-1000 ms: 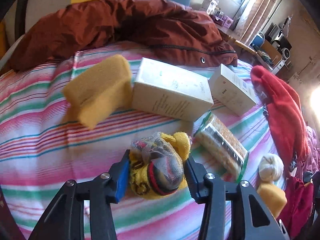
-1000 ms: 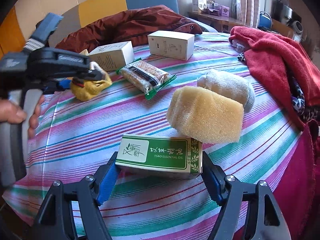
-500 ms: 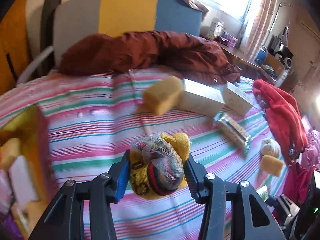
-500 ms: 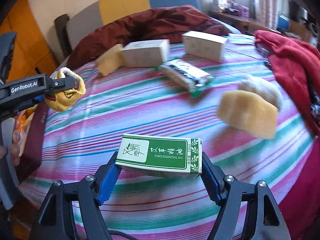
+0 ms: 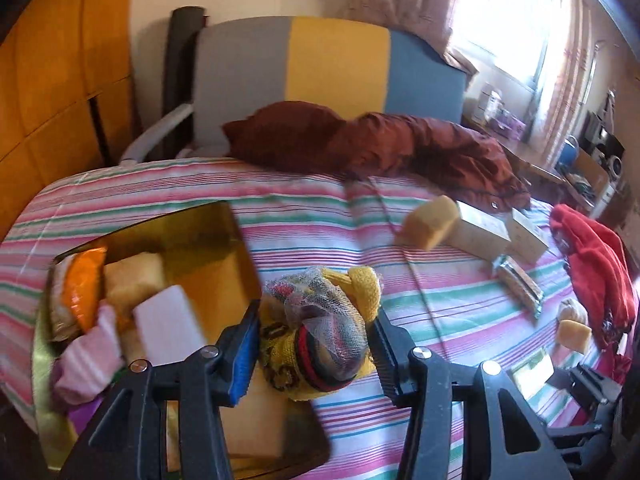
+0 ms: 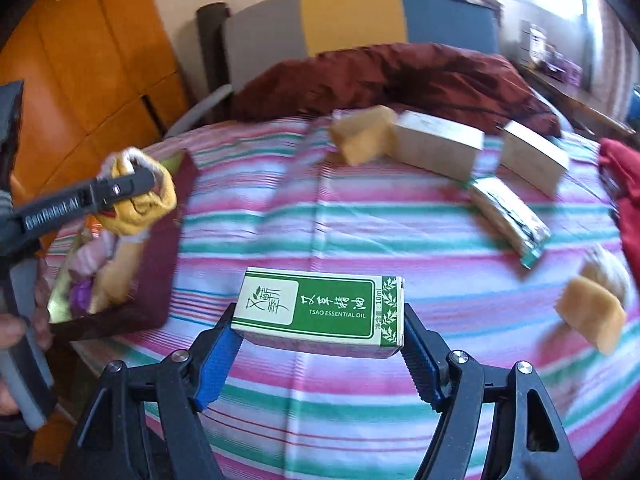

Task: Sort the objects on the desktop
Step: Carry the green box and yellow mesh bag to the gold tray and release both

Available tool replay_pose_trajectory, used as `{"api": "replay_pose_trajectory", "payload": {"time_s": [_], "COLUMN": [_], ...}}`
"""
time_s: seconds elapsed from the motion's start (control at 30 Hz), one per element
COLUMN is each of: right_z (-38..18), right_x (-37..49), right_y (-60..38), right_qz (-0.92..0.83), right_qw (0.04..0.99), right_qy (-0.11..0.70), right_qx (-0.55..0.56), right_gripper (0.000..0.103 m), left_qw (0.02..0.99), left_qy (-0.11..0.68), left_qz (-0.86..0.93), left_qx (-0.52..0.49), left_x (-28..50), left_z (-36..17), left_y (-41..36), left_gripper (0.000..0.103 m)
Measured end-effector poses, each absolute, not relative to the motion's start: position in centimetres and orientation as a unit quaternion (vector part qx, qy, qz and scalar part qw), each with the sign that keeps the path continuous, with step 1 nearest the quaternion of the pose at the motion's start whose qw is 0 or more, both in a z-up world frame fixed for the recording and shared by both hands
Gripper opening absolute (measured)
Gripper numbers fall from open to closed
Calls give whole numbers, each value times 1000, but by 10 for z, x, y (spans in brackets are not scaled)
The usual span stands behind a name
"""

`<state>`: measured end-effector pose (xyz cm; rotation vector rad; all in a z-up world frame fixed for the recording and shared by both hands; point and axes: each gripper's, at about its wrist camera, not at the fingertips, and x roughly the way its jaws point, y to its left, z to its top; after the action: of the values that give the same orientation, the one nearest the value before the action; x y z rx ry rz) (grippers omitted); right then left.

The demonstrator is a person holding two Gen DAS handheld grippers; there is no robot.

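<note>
Yellow sock bundle (image 5: 320, 328) hides the gold box's (image 5: 224, 220) near corner.

Pink, green and white striped cloth (image 6: 320, 208) lying under all, green and white carton (image 6: 320, 308) showing white lettering, yellow knitted bundle (image 5: 320, 344) wearing red and black bands, gold-lined box (image 5: 224, 248) glowing amber

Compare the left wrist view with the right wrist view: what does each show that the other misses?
Only the left wrist view shows the left gripper squeezing the yellow sock bundle head-on, and the white block in the gold box. Only the right wrist view shows the print on the green box held in the right gripper. Both show the striped cloth.
</note>
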<state>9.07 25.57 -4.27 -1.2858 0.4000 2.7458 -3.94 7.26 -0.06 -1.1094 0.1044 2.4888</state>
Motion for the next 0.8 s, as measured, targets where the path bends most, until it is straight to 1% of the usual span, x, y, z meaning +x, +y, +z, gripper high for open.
{"api": "replay_pose_trajectory", "payload": {"time_s": [0.2,0.43,0.6,0.73,0.8], "right_z": [-29,-15,-11,-9,-6], "right_x": [60,21,-12,-48,-71], "right_y": [226,175,146,127,119], "right_qz": [898,898,886,878,873], "right_qw": [-14,-78,-127,-149,-158], "right_qy": [133,102,111,110,119], "right_qx": [-418,-421,-433,-441,-446], "right_gripper": [75,75,75,75,76], "left_qw": [174,125,95,86,82], "left_qy": [10,-34,-59,-68,-68], "left_qz": [899,900,901,903,907], "left_qx": [-402,-417,-420,-416,-408], "left_x": [-41,-46,-53,-66,-76], "left_z": [-5,-20,-28,-27,-24], "left_y": [29,-30,-67,-83,-87], "left_gripper": [51,51,51,51,53]}}
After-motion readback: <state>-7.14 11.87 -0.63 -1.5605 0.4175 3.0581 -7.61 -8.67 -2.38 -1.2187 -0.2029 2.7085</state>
